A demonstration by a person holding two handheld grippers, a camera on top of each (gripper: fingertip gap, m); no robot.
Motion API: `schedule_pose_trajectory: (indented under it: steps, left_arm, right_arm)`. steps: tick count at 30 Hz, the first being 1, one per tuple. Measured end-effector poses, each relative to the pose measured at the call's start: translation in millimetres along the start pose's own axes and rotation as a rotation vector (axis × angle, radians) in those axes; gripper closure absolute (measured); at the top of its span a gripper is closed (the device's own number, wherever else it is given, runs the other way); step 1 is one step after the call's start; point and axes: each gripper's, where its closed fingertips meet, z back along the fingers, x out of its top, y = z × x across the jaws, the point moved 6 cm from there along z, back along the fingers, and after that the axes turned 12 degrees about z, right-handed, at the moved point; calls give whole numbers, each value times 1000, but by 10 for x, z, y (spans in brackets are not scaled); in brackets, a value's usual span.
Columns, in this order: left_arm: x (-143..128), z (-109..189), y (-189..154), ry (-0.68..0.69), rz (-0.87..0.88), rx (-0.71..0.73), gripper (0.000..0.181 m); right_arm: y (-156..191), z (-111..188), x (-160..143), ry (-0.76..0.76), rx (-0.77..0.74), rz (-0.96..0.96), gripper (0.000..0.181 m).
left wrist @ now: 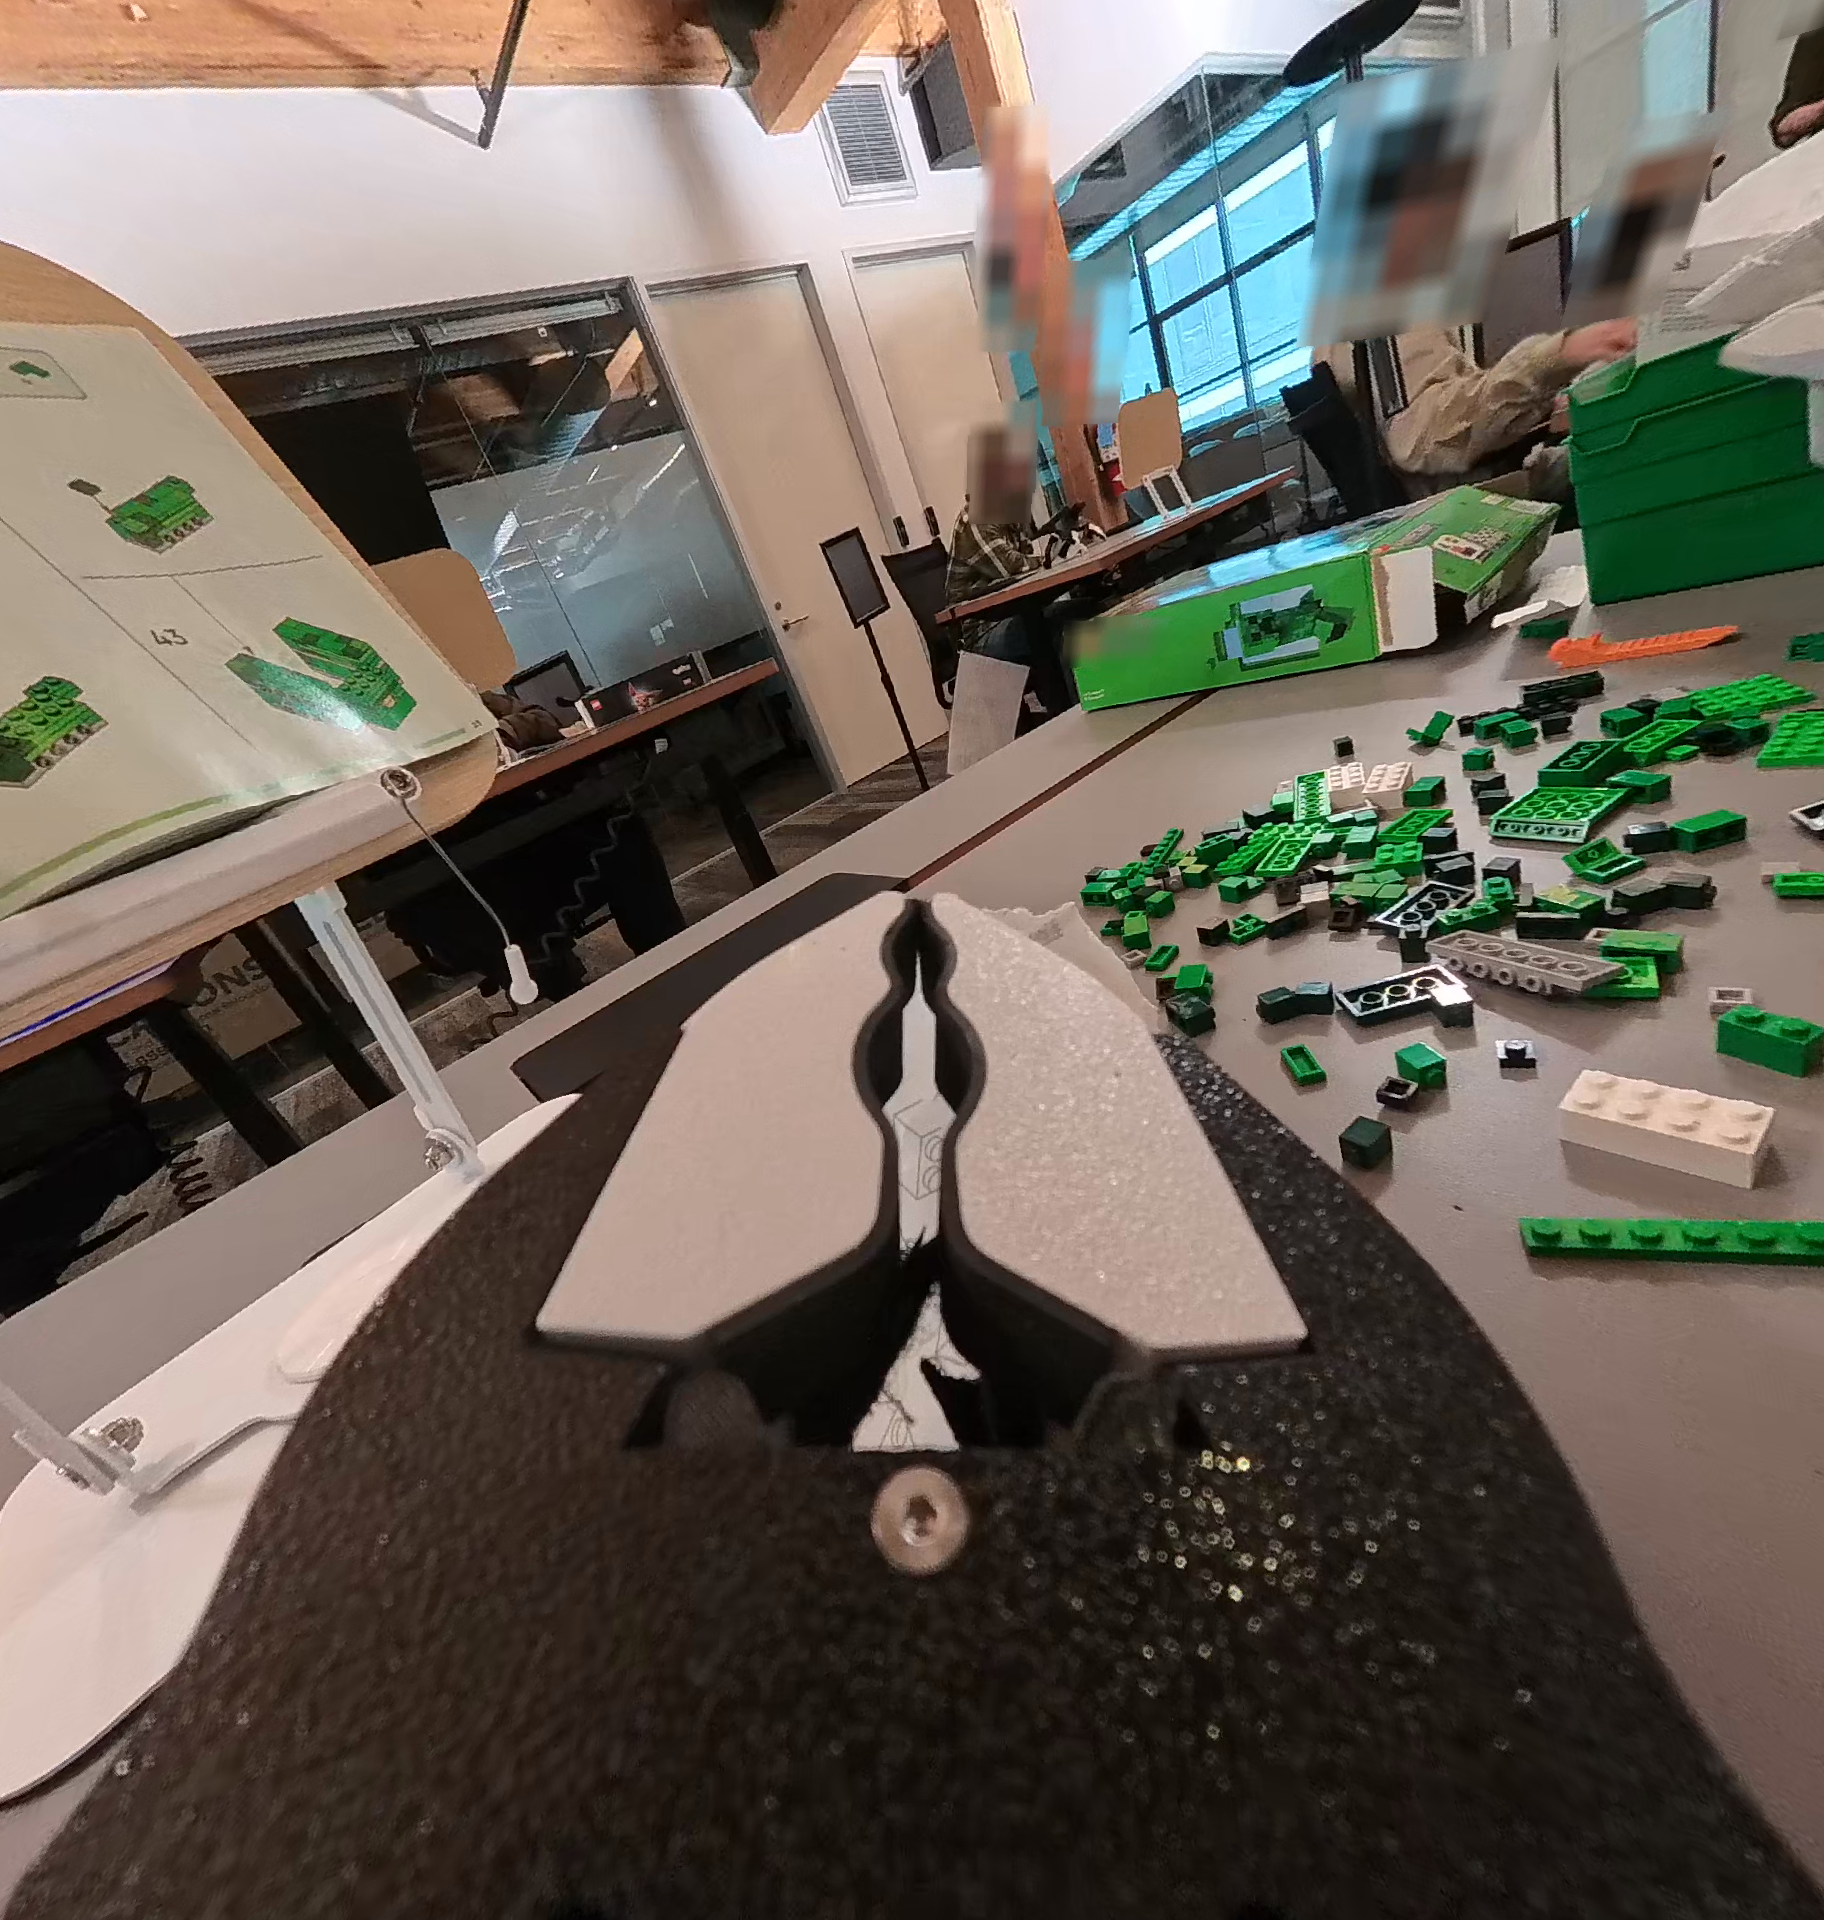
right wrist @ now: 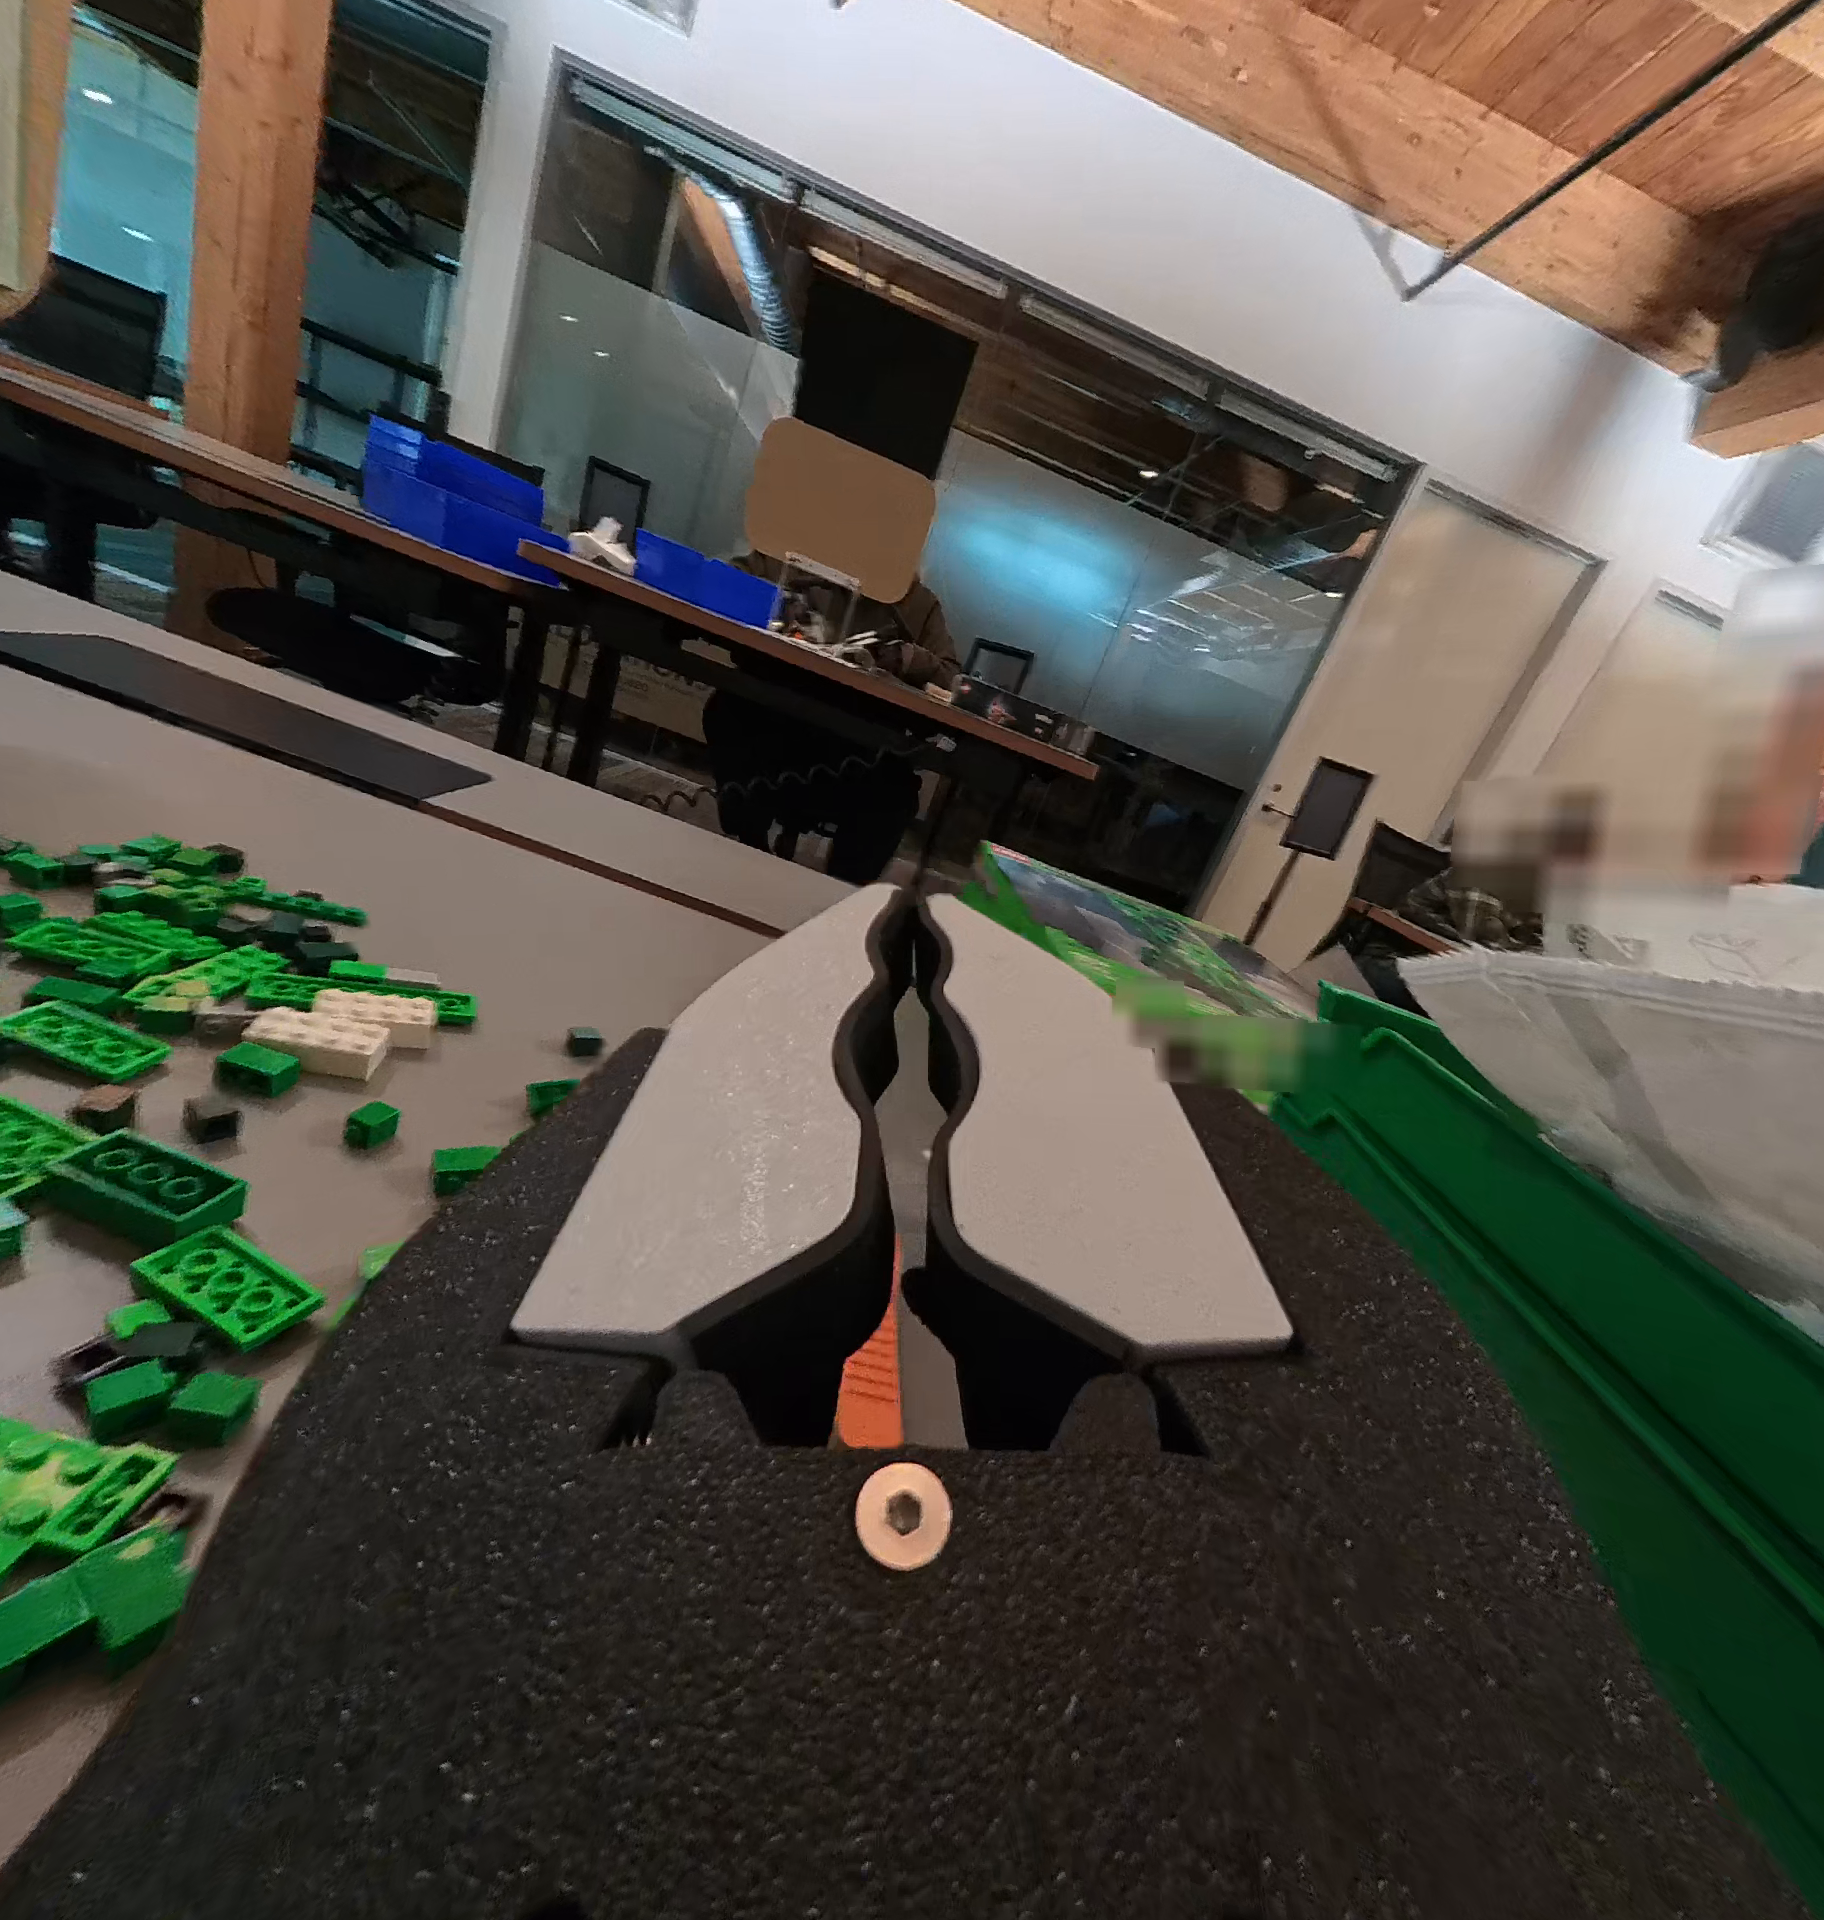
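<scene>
Nothing assembled shows on the desk: every brick in sight lies loose, and the instruction booklet stands open on a white stand at the near left, its page showing green sub-builds.

The left claw has its two grey fingers drawn together, tips all but touching, and grips nothing; through the wavy slit between them only a glossy black sheet with a printed brick outline shows beneath. The right claw is likewise closed and empty, and hangs above an orange brick separator, seen through its gap.

The brick pile spreads to the right of the left claw: glossy moulded plastic, mostly bright and dark green, with small studded plates, some black and grey pieces, a white two-by-four brick and a long thin green plate nearest. The claw fingers are matt and finely grained; their black housings look rough and pebbled. Farther off lie a green cardboard set box, one flap open, and ribbed green plastic bins. In the right wrist view a bin sits just to the right, holding crumpled clear bags.
</scene>
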Motion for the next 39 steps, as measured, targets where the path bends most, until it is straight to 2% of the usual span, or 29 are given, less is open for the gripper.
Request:
schedule_pose_trajectory:
  steps: [6,11,16,20,24,28,29,39]
  left_arm:
    - [-8,-7,-3,6,0,-4,181]
    - [-13,-11,-5,8,-1,-7,181]
    - [-17,-15,-6,13,1,-9,181]
    - [-17,-15,-6,13,1,-9,181]
    - [-18,-15,-5,13,1,-8,181]
    - [-18,-14,-4,13,3,-10,181]
    - [-19,-14,-5,13,2,-10,181]
    - [-19,-15,-10,14,2,-11,181]
  right_arm:
    - [443,-9,94,61,367,148,180]
    - [901,83,151,15,730,220,174]
    - [1121,154,228,-12,877,234,164]
    - [1103,137,221,-11,839,256,160]
    - [998,90,244,-21,716,291,159]
    - [773,58,309,-62,469,364,181]
    - [733,51,298,-50,443,365,181]
    - [628,27,264,-51,381,287,178]
